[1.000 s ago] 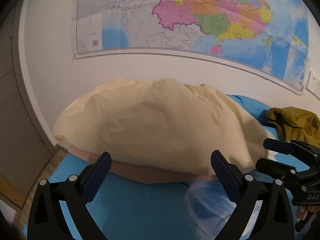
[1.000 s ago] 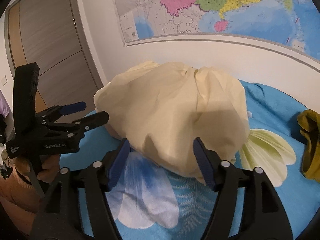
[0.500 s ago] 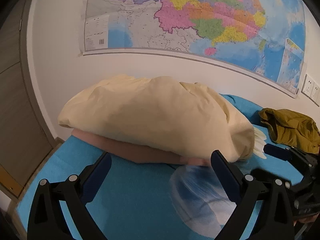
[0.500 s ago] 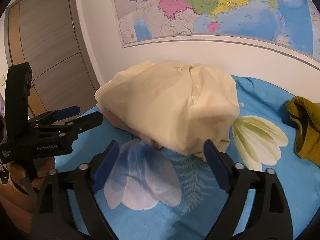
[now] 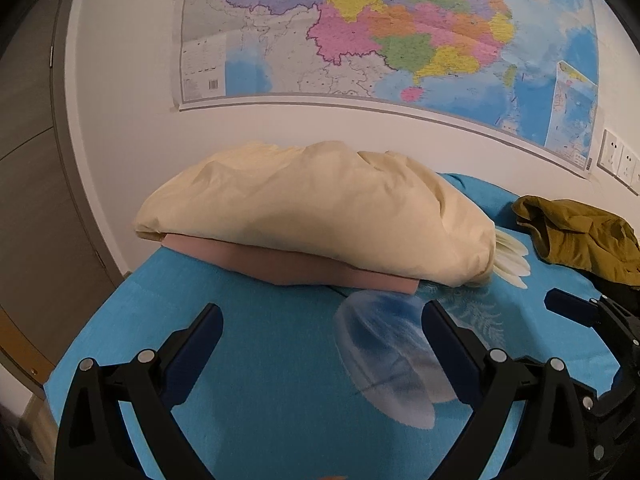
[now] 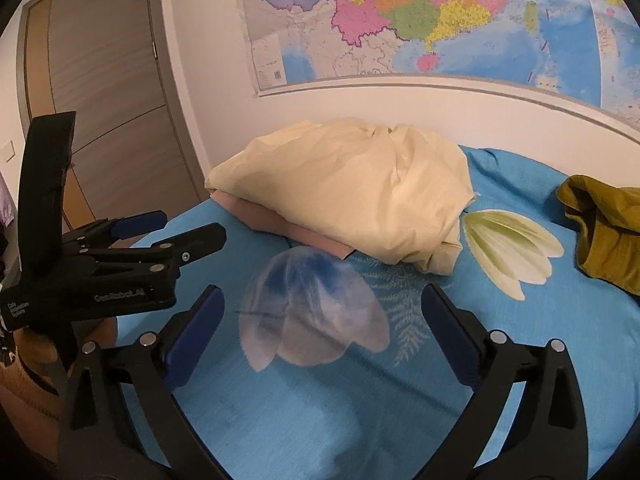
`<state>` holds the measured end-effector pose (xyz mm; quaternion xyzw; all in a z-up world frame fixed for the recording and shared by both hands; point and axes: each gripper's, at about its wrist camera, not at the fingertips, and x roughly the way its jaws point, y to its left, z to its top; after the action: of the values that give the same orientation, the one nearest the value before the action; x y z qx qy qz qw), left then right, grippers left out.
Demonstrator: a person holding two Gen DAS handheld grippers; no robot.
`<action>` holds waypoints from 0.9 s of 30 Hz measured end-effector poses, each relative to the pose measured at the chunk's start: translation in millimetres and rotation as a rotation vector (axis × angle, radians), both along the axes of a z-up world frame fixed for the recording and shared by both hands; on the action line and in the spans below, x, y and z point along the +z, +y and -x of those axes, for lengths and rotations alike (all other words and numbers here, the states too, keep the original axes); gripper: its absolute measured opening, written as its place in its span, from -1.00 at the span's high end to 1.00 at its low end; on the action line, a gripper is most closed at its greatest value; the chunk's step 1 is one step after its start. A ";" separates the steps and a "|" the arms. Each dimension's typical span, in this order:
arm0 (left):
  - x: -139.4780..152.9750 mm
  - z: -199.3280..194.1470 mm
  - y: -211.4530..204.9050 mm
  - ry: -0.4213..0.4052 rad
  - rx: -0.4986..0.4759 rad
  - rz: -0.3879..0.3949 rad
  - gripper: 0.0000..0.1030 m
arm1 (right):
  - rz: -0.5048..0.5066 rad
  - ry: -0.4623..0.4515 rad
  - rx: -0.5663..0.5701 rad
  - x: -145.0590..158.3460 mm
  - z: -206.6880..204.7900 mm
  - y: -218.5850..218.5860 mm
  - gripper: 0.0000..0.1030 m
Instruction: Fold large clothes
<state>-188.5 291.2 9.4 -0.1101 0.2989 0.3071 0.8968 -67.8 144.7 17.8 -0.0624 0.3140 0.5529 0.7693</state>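
- The right gripper (image 6: 320, 320) is being held with its jaws spread wide; they have just been opening, and nothing is being gripped between them, only the blue bedsheet (image 6: 520, 360) with its printed flowers being seen below.
- The left gripper (image 5: 320, 332) is likewise being held wide open and empty, angled down over the sheet near the bed's front edge; in the right wrist view it (image 6: 176, 232) is being seen from the side, at the left, carried by a hand (image 6: 28, 352) that is only partly being shown.
- The cream garment (image 5: 312, 216), puffy, wrinkled and folded into a rounded bundle, is being supported by a flat pinkish folded cloth (image 5: 288, 264) toward the bed's far left part, close to the wall; both grippers are being kept apart from it.
- An olive-green garment (image 5: 580, 236) is lying crumpled at the bed's right edge.
- A large coloured map (image 5: 400, 32) is being displayed on the white wall, a wooden door (image 6: 108, 100) standing at the left.
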 end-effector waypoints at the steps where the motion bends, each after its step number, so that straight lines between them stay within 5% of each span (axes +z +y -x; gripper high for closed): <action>1: -0.2 2.0 -0.6 -0.002 0.002 0.005 -0.86 | -0.002 -0.002 -0.001 0.6 3.2 -3.1 -0.89; 27: 6.9 24.1 -26.3 -0.016 -0.010 -0.029 -0.86 | -0.023 -0.022 -0.018 7.0 29.2 -29.0 -0.89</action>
<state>-212.6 264.9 16.3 -0.0982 0.2876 0.3061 0.9022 -97.0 115.8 24.8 -0.0567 0.2998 0.5487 0.7783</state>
